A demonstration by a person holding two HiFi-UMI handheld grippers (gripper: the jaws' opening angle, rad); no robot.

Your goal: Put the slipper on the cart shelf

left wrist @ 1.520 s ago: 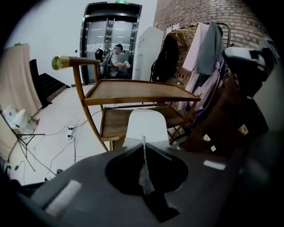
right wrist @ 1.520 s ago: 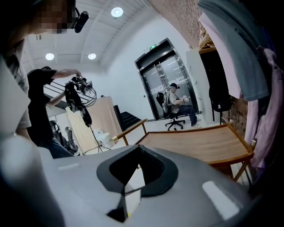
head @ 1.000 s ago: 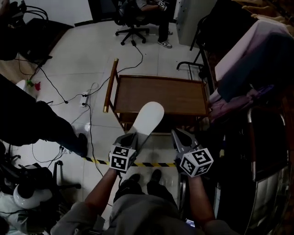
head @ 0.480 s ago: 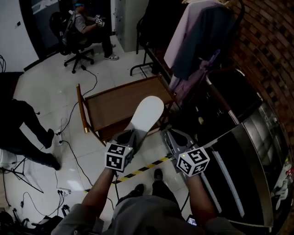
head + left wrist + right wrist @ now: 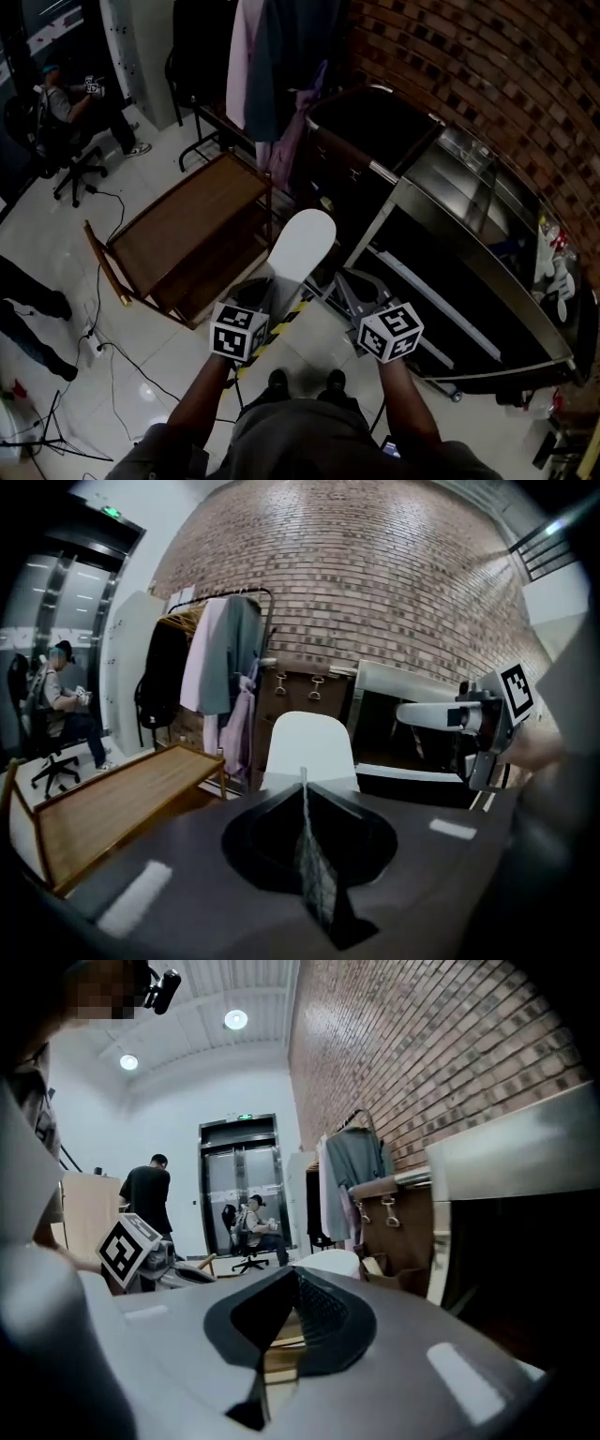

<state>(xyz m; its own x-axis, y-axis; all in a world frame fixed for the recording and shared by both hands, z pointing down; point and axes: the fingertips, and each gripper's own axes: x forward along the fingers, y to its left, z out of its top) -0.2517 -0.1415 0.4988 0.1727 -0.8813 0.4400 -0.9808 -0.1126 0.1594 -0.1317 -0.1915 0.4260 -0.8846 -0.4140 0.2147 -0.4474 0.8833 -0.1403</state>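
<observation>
A white slipper [image 5: 301,246] sticks out forward from my left gripper [image 5: 270,284], which is shut on its heel end. In the left gripper view the slipper [image 5: 310,750] rises just beyond the closed jaws of that gripper [image 5: 302,782]. The wooden cart [image 5: 184,234] stands down to the left of the slipper, its top shelf bare. My right gripper [image 5: 353,292] hovers beside the slipper on the right, shut and holding nothing. In its own view the right gripper [image 5: 295,1281] points past the slipper's edge [image 5: 330,1262].
A dark metal counter [image 5: 456,246] along a brick wall [image 5: 487,66] fills the right side. Clothes hang on a rack [image 5: 272,56] behind the cart. A person sits on an office chair [image 5: 70,108] at far left. Cables [image 5: 103,337] and striped floor tape [image 5: 283,322] lie below.
The head view has swung to the right: the cart has slid to the left of the picture and the counter and brick wall have come in. The slipper stays in the left gripper.
</observation>
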